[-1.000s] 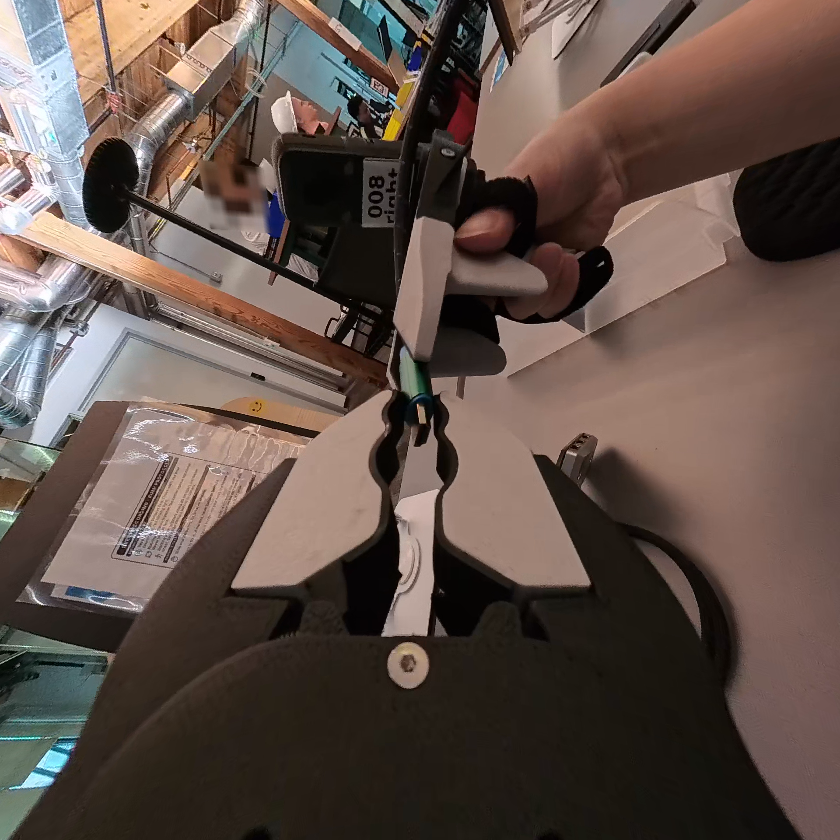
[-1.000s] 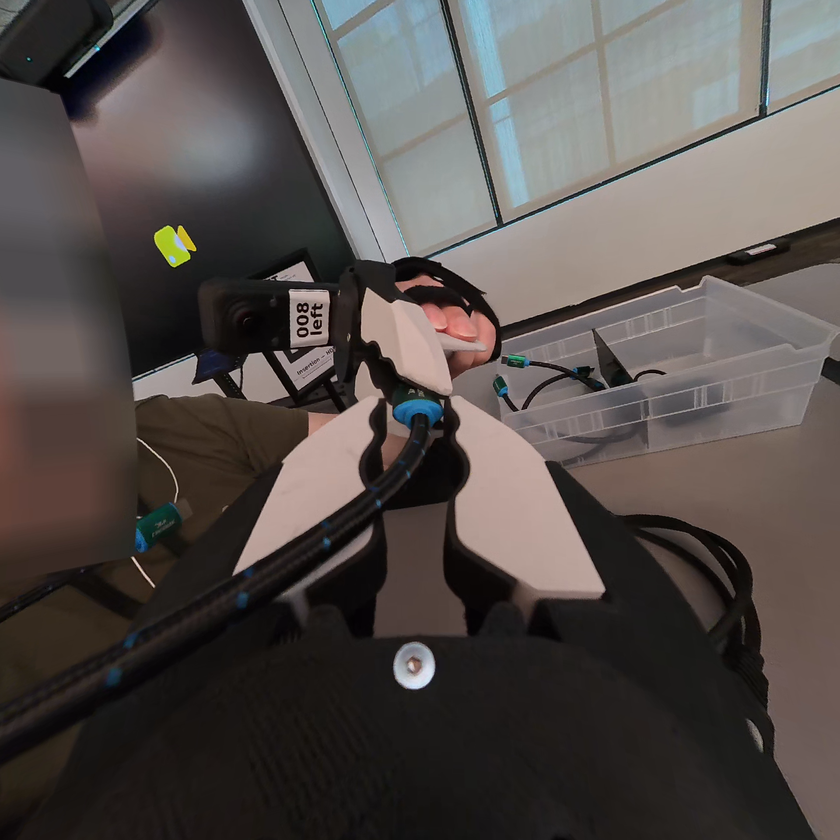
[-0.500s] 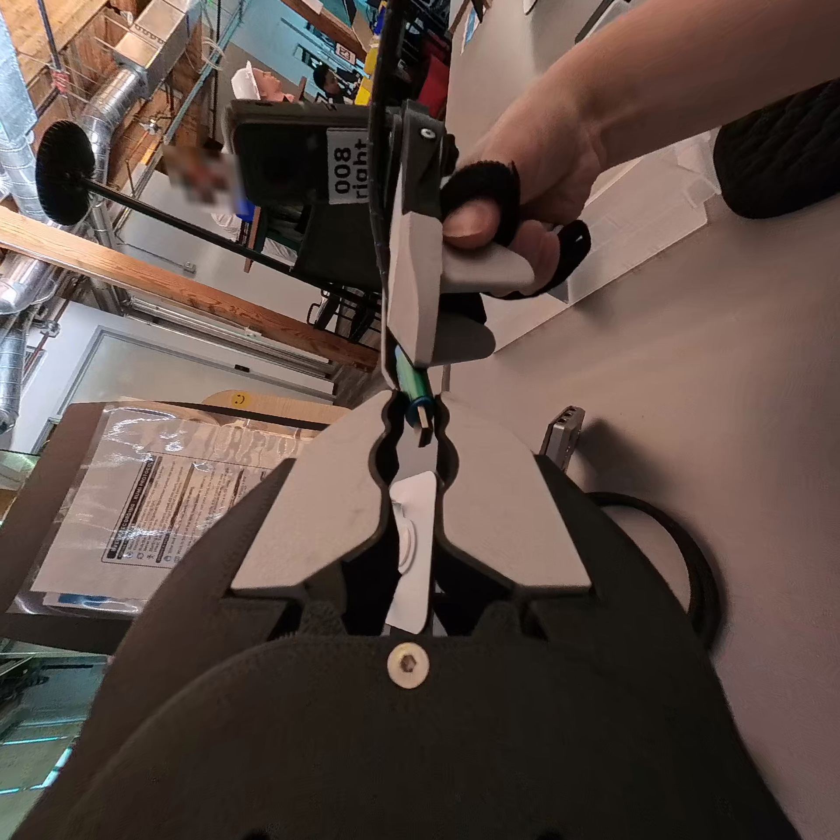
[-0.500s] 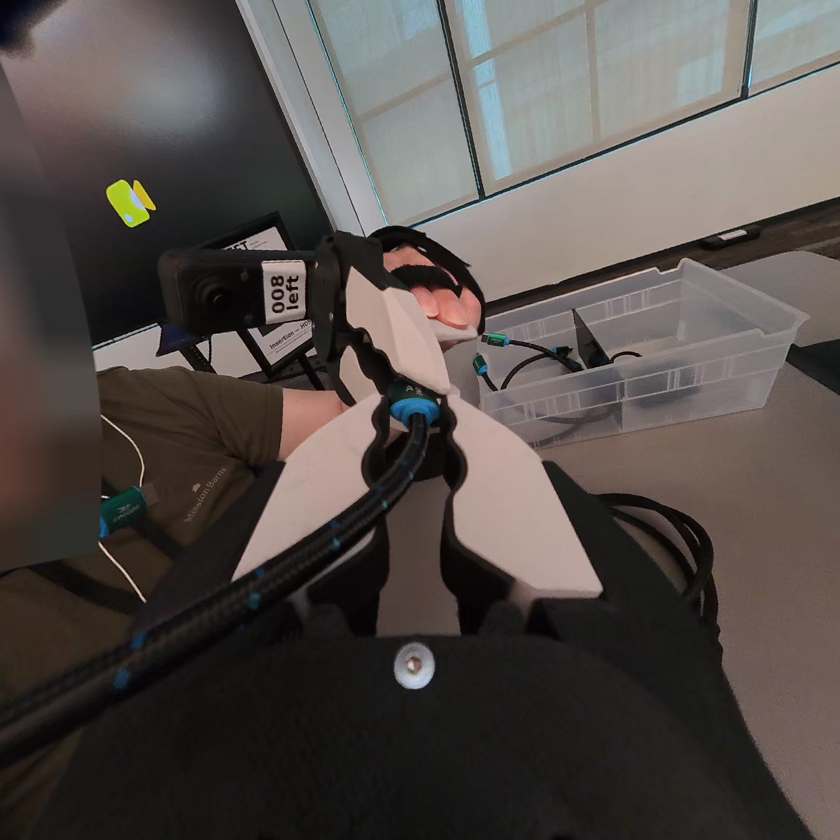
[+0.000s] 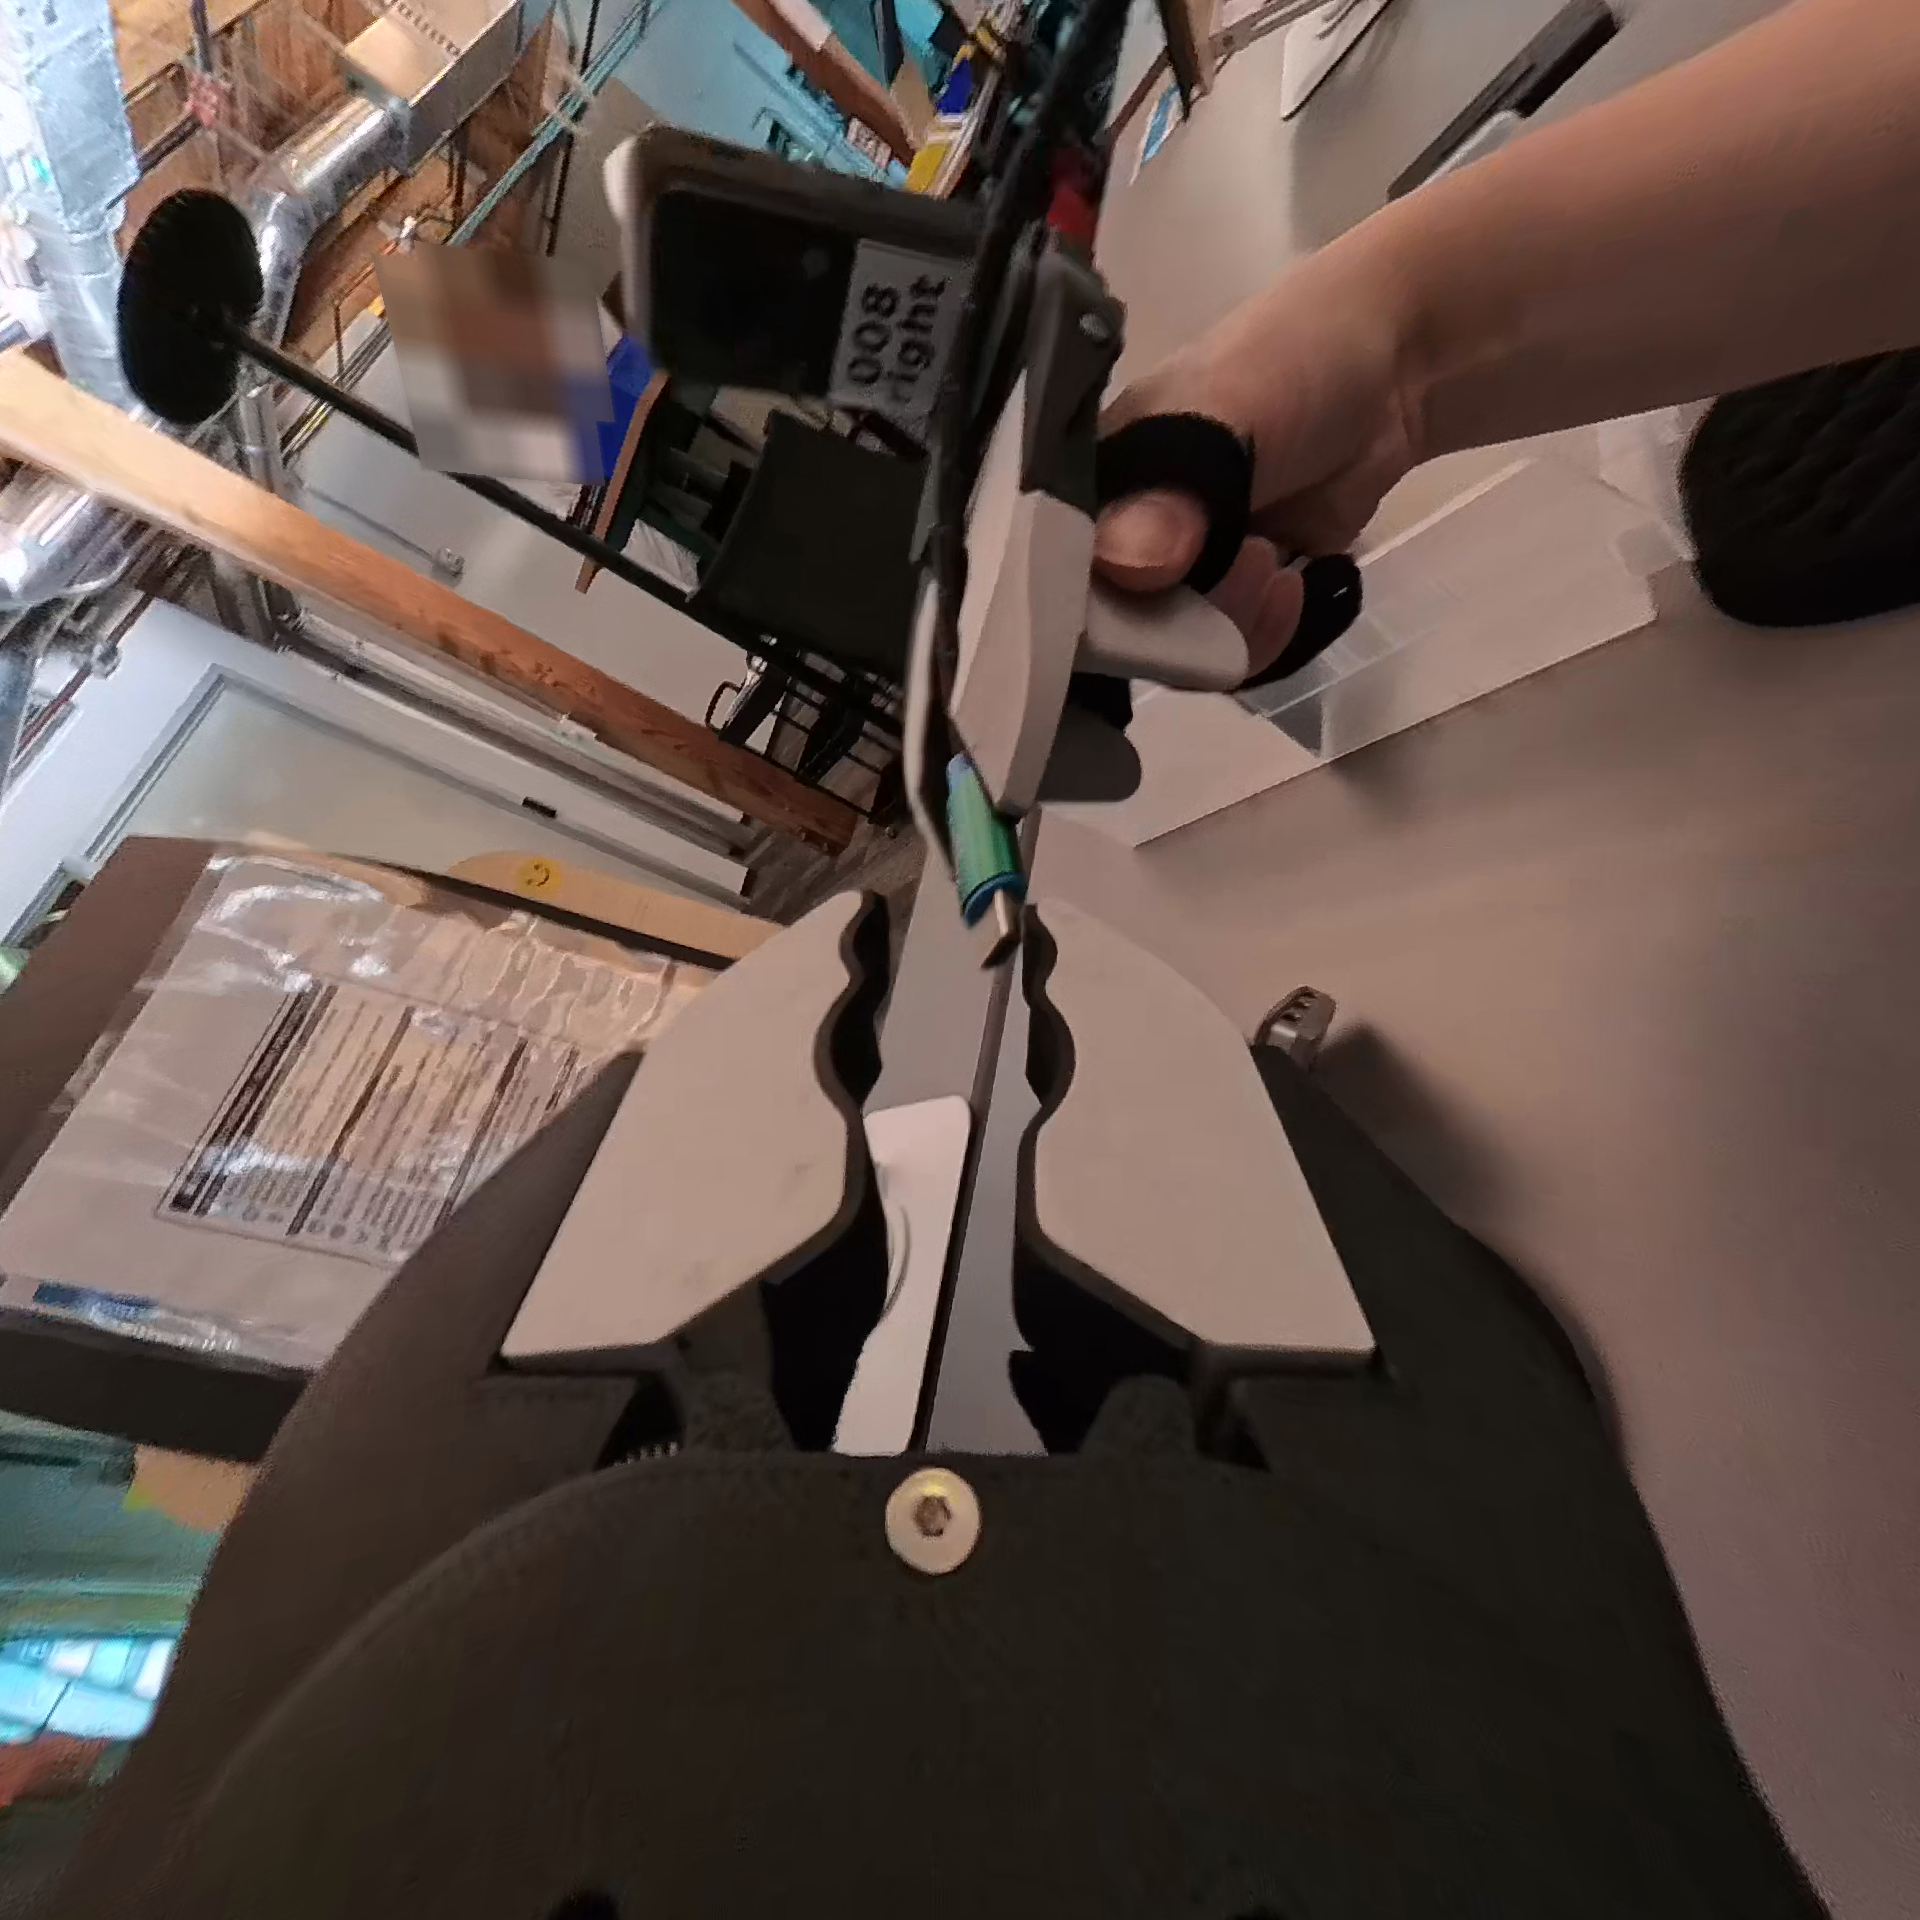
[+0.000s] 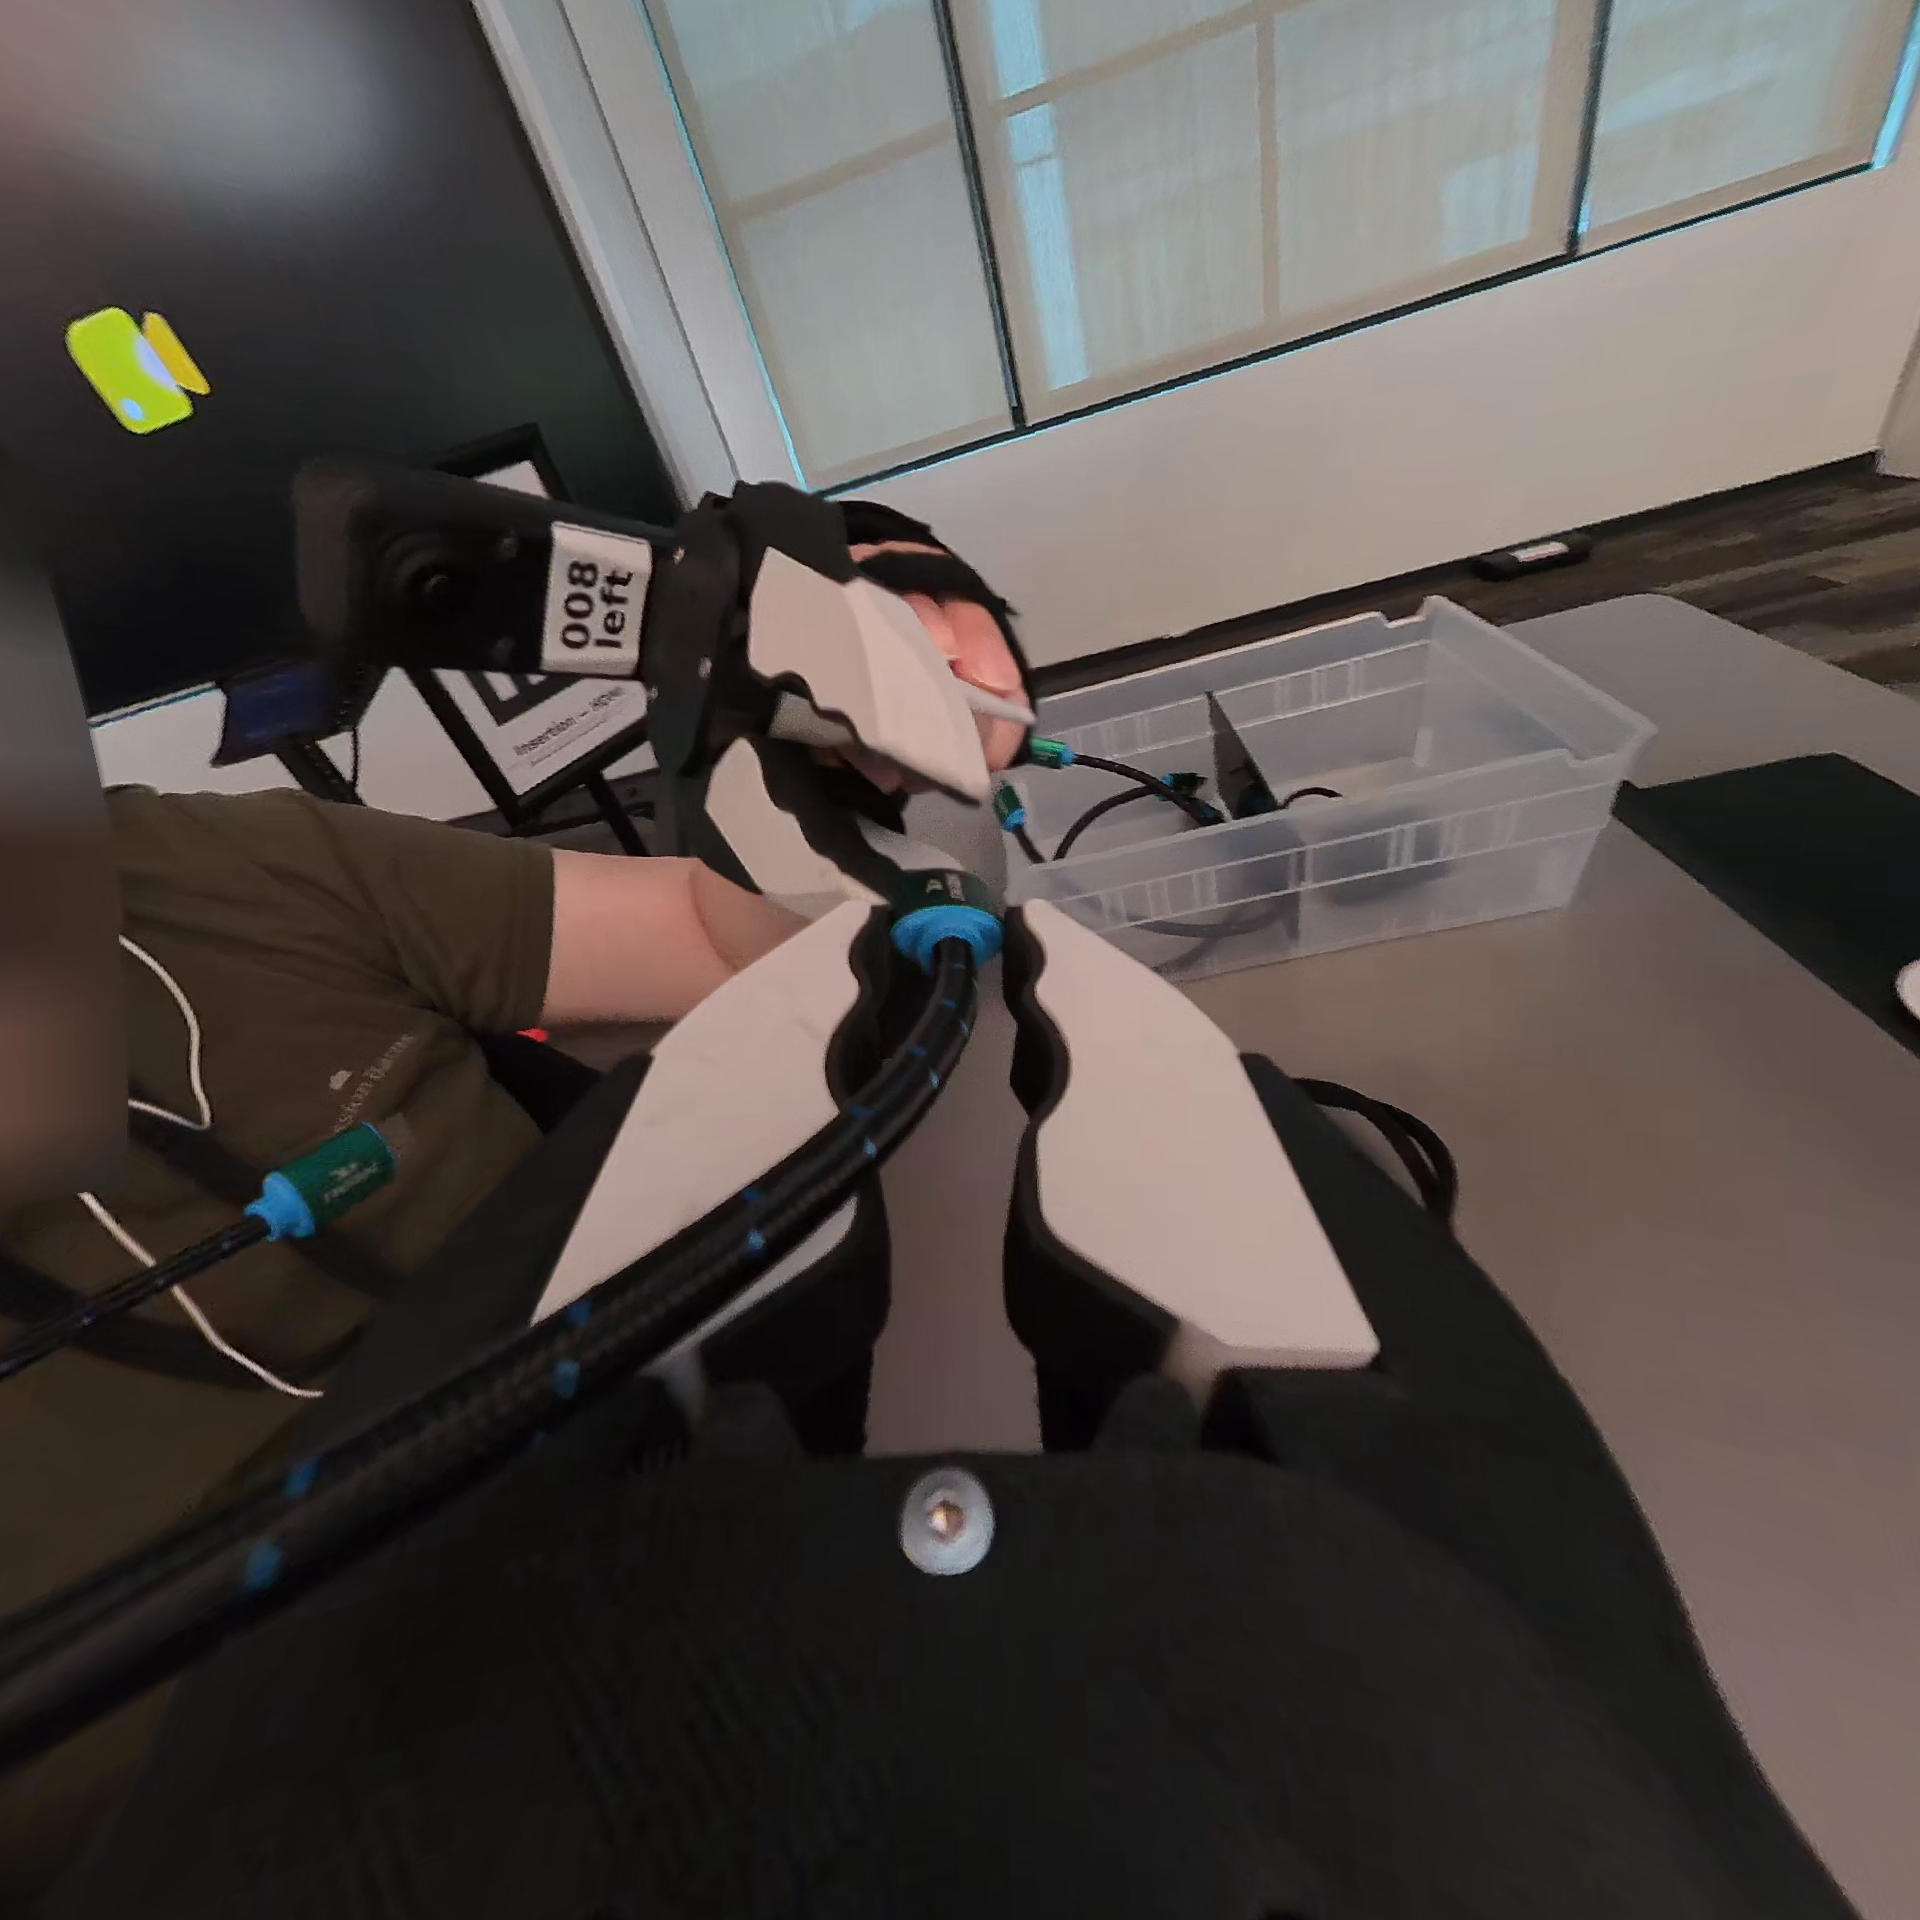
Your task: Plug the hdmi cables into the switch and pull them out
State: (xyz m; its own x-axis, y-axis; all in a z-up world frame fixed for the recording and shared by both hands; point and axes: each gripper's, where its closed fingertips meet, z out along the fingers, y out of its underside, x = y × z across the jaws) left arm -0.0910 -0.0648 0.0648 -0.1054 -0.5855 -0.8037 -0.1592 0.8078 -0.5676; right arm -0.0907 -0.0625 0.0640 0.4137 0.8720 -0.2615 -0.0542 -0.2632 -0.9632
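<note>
Up close, the left tool [image 5: 951, 914] is seen clamped on the thin flat grey-and-white switch [image 5: 914, 1247], which is held edge-on in the air, off the bench [image 5: 1558, 935]. Just past its far edge, the glossy green metal HDMI plug with a blue collar [image 5: 985, 847] is pinched in the notches of the right tool [image 6: 943, 920], its bare metal tip just at the switch's edge and, by the look of it, not yet seated. For a clean entry, the plug should be squared to the port and pushed straight, with the switch braced. The stiff black braided cable with blue flecks [image 6: 727, 1226] should be kept slack. Farther off, at the bench's far edge, spare leads are held in a clear ribbed plastic bin [image 6: 1455, 790].
</note>
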